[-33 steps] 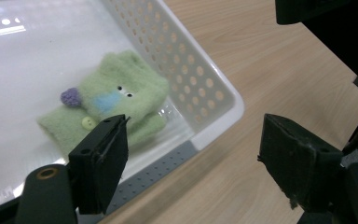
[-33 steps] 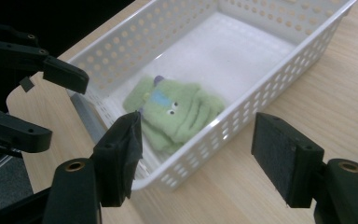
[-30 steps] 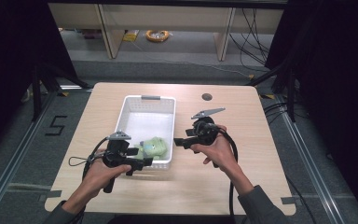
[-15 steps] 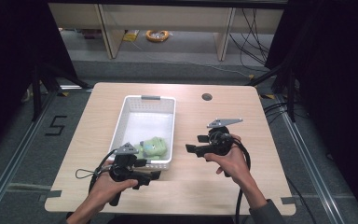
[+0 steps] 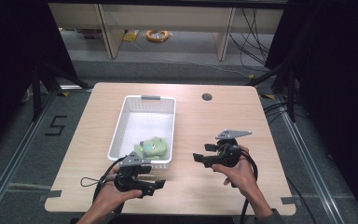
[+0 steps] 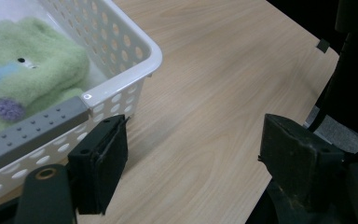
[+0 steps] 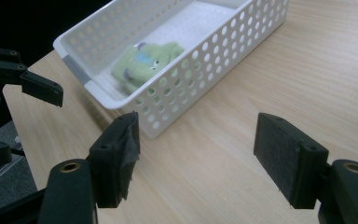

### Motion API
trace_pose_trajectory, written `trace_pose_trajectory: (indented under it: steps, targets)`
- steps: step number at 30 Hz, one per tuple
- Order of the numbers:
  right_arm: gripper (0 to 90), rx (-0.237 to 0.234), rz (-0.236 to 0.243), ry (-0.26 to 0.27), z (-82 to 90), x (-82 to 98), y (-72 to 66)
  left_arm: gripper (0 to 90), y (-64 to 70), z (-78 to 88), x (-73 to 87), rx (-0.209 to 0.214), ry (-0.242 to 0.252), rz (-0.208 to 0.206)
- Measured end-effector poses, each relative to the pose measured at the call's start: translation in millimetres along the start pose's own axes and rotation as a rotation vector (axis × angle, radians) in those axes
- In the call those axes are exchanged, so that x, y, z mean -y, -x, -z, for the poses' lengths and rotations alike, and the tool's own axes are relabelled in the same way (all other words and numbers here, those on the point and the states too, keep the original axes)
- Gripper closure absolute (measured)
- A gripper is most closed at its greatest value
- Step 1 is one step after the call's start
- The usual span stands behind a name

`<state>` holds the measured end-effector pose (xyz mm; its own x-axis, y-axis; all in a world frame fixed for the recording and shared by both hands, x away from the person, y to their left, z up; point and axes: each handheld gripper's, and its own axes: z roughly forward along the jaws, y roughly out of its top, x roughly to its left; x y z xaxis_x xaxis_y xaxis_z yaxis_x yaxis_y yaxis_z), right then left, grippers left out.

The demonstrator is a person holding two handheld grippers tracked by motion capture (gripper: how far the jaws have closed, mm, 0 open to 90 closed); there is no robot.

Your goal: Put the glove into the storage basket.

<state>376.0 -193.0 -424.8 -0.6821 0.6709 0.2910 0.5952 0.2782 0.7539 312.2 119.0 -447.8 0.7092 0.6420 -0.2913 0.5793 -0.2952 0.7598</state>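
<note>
A white perforated basket (image 5: 117, 128) stands on the wooden table (image 5: 214, 119), with a green plush toy (image 5: 151, 147) lying at its near end. My left gripper (image 5: 156, 185) is open near the front edge, just in front of the basket's near right corner, with nothing between its jaws. In the left gripper view the toy (image 6: 28, 70) lies behind the basket's corner (image 6: 121, 79). My right gripper (image 5: 200, 157) is open to the right of the basket, jaws pointing toward it. In the right gripper view, the basket (image 7: 191, 70) and toy (image 7: 147, 63) lie beyond my open gripper (image 7: 205, 158).
A dark round hole (image 5: 207, 97) marks the table's far side. Bare wood lies right of the basket and between the two grippers. Black cables trail from both grippers toward the front edge. The left gripper's jaw (image 7: 37, 86) shows at the left of the right gripper view.
Both grippers have drawn back from the basket's near end toward the person, the left to the front edge, the right outward to the right. The toy stays in the basket.
</note>
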Motion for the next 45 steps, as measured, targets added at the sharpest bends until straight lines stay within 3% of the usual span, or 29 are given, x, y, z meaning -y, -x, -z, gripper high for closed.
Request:
trace_pose_trajectory:
  steps: [5, 6, 10, 13, 16, 19, 20, 21, 22, 26, 27, 29, 30, 31, 33, 34, 40, 45]
  targets:
    - [30.4, -0.015, 0.019, -0.002, 1.9, 7.7, 1.0, 23.0, 4.2, -4.6, 7.7, 0.008, -0.02, -0.023]
    - [30.2, -0.02, -0.01, -0.012, 3.1, 11.0, -1.5, 23.0, 6.5, -5.7, 9.6, 0.006, -0.016, -0.018]
    - [29.5, -0.01, 0.024, 0.002, 4.0, 15.3, 1.1, 22.9, 8.4, -8.1, 12.9, 0.015, -0.019, -0.024]
    - [28.8, -0.028, -0.021, 0.001, 6.1, 22.8, -0.8, 22.8, 9.9, -9.6, 16.5, 0.0, -0.017, -0.035]
    - [28.1, -0.025, 0.008, 0.005, 7.4, 25.8, 1.8, 22.6, 9.4, -10.4, 18.8, 0.003, -0.016, -0.04]
    - [27.7, -0.03, -0.02, -0.002, 10.0, 30.8, 1.1, 22.6, 10.4, -10.9, 22.6, 0.003, -0.024, -0.036]
    - [27.4, -0.036, -0.005, 0.007, 9.5, 32.4, 3.4, 22.5, 10.9, -11.3, 23.9, 0.001, -0.025, -0.032]
    - [27.3, -0.032, -0.027, 0.0, 10.6, 34.3, 1.5, 22.5, 11.4, -12.3, 25.4, 0.004, -0.023, -0.029]
    - [27.1, -0.03, -0.014, 0.002, 10.7, 35.8, 3.0, 22.5, 10.8, -11.7, 26.2, 0.003, -0.04, -0.047]
    - [26.4, -0.033, -0.027, 0.0, 13.3, 41.4, 2.9, 22.2, 11.8, -14.9, 31.2, 0.008, -0.028, -0.039]
    - [26.0, -0.02, -0.002, 0.005, 14.4, 42.7, 5.1, 22.2, 11.1, -14.2, 31.8, 0.003, -0.038, -0.047]
    - [24.9, -0.039, -0.042, 0.009, 15.2, 46.4, 2.3, 21.7, 11.0, -14.5, 34.0, 0.002, -0.036, -0.026]
    - [24.6, -0.037, -0.016, 0.012, 15.7, 47.9, 4.8, 21.5, 10.4, -14.8, 35.1, 0.005, -0.032, -0.031]
    - [23.7, -0.044, -0.043, 0.007, 17.2, 52.2, 1.9, 21.2, 9.0, -13.2, 35.6, 0.001, -0.055, -0.05]
    - [23.2, -0.048, -0.04, 0.007, 17.2, 54.5, 2.0, 20.8, 10.6, -15.0, 38.1, 0.002, -0.041, -0.028]
    - [22.3, -0.048, -0.015, 0.011, 17.6, 59.0, 3.5, 19.9, 10.7, -15.1, 39.1, 0.002, -0.039, -0.029]
    - [17.4, -0.047, -0.031, 0.011, 21.2, 68.7, 0.5, 17.8, 10.7, -16.2, 44.3, 0.009, -0.028, -0.033]
    - [16.6, -0.078, -0.001, 0.029, 22.1, 77.7, 0.3, 15.9, 10.5, -15.9, 49.2, 0.003, -0.025, -0.049]
